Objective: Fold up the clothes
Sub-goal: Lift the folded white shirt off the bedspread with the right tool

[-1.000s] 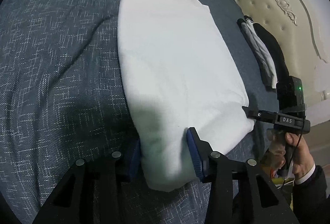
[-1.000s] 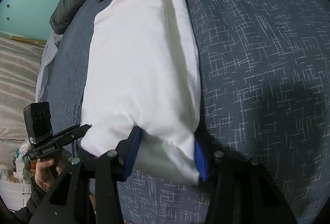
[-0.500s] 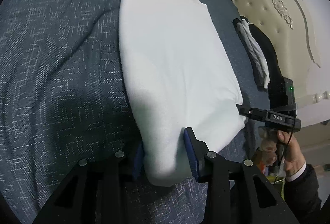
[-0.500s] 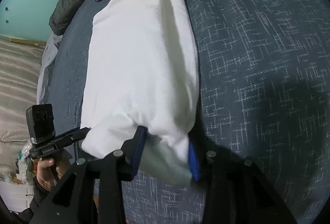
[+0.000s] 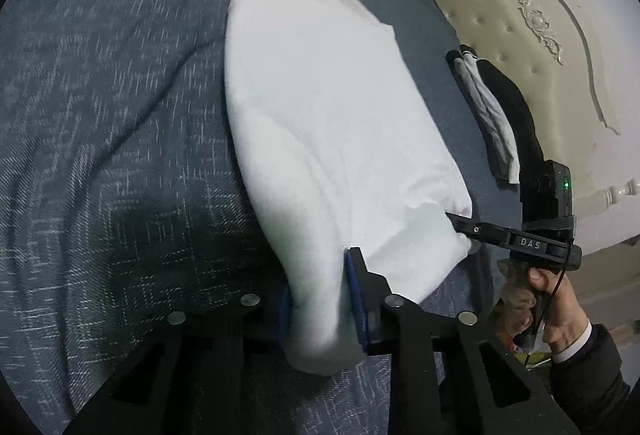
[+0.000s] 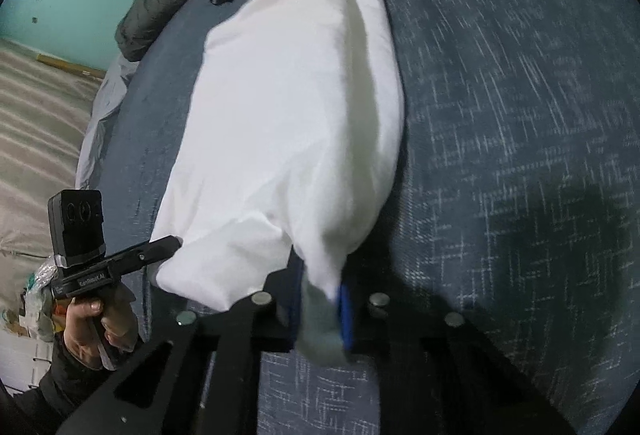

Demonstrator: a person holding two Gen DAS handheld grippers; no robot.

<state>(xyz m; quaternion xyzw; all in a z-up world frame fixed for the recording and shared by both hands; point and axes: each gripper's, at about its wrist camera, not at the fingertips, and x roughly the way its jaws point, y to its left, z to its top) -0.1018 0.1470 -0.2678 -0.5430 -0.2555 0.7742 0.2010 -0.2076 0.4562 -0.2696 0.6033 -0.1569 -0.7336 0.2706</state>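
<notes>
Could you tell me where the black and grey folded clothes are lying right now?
In the left wrist view, the black and grey folded clothes lie at the right, on the blue bedspread between the white garment and the cream headboard.

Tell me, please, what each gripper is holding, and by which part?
Both hold the folded white cloth garment: the left gripper and right gripper are closing on its two near corners.

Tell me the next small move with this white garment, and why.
Probably lift both near corners together and carry them toward the far edge. Both grippers, left and right, are closing on the white garment, which lies flat on the bed.
</notes>
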